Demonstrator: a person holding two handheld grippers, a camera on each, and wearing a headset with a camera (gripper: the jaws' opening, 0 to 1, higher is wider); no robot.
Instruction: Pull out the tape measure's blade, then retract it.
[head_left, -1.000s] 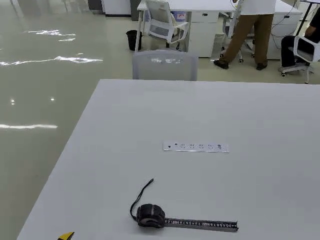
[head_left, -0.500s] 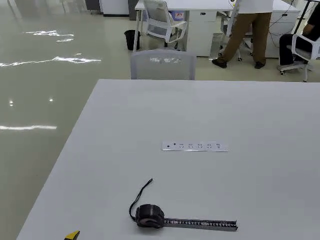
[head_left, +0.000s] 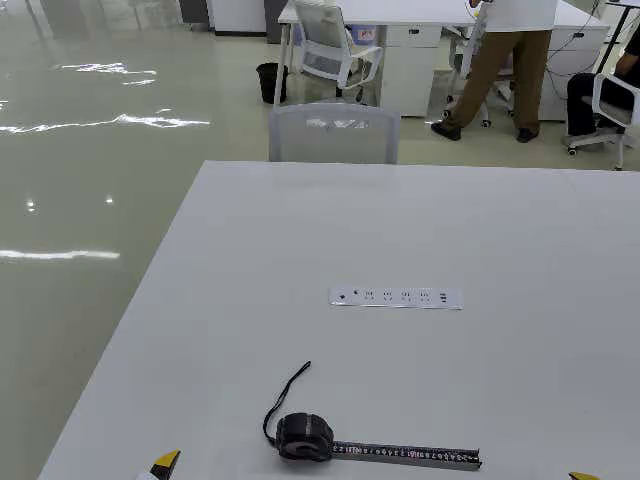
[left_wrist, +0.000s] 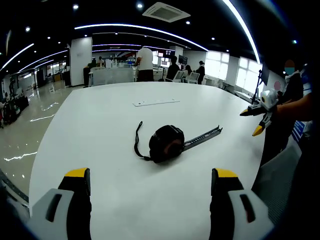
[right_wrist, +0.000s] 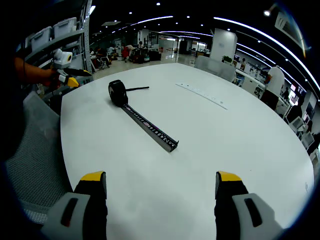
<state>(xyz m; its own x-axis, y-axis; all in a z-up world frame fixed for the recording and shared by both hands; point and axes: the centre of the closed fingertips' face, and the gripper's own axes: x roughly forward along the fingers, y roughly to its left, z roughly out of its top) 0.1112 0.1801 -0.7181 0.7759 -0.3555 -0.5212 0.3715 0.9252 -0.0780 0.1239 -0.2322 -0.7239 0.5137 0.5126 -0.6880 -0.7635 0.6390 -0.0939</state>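
A black tape measure (head_left: 303, 437) lies on the white table (head_left: 400, 220) near its front edge, with its blade (head_left: 405, 455) pulled out to the right and a black wrist strap (head_left: 285, 390) curling off behind it. In the left gripper view the tape measure (left_wrist: 167, 143) sits ahead of my left gripper (left_wrist: 149, 186), which is open and apart from it. In the right gripper view the blade (right_wrist: 149, 128) runs toward my right gripper (right_wrist: 161, 189), also open, with its tip a short way ahead. A yellow fingertip (head_left: 165, 463) shows at the lower left of the head view, another (head_left: 583, 476) at the lower right.
A white power strip (head_left: 396, 297) is set flat in the table's middle. A grey chair back (head_left: 333, 132) stands at the far edge. Beyond are more desks, office chairs, a standing person (head_left: 500, 65) and a shiny floor on the left.
The head view has shifted a little. A yellow fingertip has risen further into the lower left, and another has appeared at the lower right. The tape measure lies as before.
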